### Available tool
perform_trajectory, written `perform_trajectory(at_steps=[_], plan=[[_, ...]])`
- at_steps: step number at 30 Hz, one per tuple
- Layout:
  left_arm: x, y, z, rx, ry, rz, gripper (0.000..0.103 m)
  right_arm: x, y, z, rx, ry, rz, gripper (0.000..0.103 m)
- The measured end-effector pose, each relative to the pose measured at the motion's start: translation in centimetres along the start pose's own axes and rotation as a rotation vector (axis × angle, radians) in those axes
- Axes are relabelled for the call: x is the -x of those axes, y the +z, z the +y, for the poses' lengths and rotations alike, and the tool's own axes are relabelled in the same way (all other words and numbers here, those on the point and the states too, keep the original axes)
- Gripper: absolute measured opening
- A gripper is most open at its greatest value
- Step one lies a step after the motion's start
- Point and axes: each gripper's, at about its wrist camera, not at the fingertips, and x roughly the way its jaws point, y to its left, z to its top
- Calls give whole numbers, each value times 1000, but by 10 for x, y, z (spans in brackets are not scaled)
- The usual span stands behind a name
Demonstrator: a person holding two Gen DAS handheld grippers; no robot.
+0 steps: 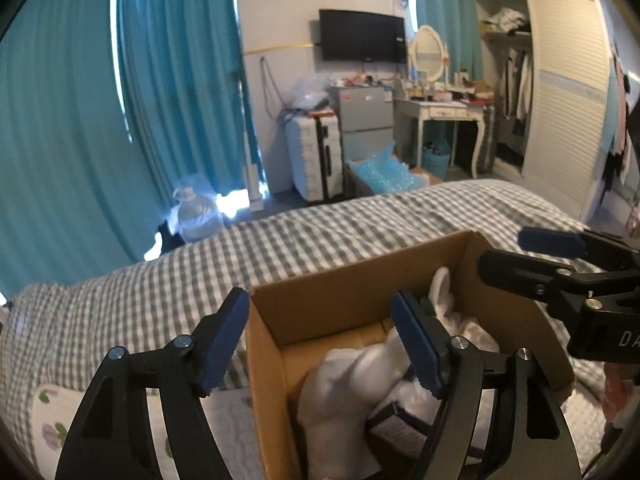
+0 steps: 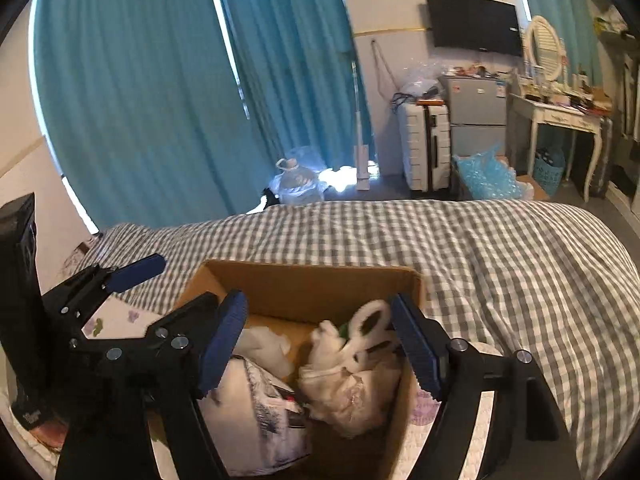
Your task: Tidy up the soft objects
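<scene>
An open cardboard box (image 1: 332, 304) (image 2: 304, 280) stands on the bed. Inside lie a white plush rabbit (image 2: 352, 368), white soft items (image 1: 352, 380) and a white cushion with a purple print (image 2: 256, 412). My left gripper (image 1: 320, 344) is open and empty, held above the box's near left corner. My right gripper (image 2: 320, 344) is open and empty above the box, over the rabbit. The right gripper also shows in the left wrist view (image 1: 532, 252) at the right, and the left gripper shows in the right wrist view (image 2: 132, 280) at the left.
The bed has a grey checked cover (image 2: 500, 248). A white quilted pillow with flowers (image 1: 52, 432) lies left of the box. Beyond the bed are teal curtains (image 1: 80, 120), a white suitcase (image 1: 316, 156), a small fridge (image 1: 366, 120), a dressing table (image 1: 440, 112) and a wardrobe (image 1: 560, 92).
</scene>
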Motion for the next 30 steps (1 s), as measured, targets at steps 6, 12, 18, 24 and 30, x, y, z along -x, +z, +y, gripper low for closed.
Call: perform_trajectory(at_steps=[6, 12, 18, 24, 30], plan=[[58, 16, 3, 8, 44, -77, 75, 40, 4, 1, 22, -55, -24, 75], [192, 48, 1, 61, 96, -300, 83, 148, 29, 35, 91, -84, -142, 75], [325, 54, -2, 122, 165, -508, 86, 273, 37, 81, 157, -85, -280, 94], [383, 22, -12, 91, 177, -560, 86, 358, 14, 115, 200, -77, -408, 103], [379, -20, -24, 81, 188, -568, 86, 383, -35, 124, 200, -96, -489, 103]])
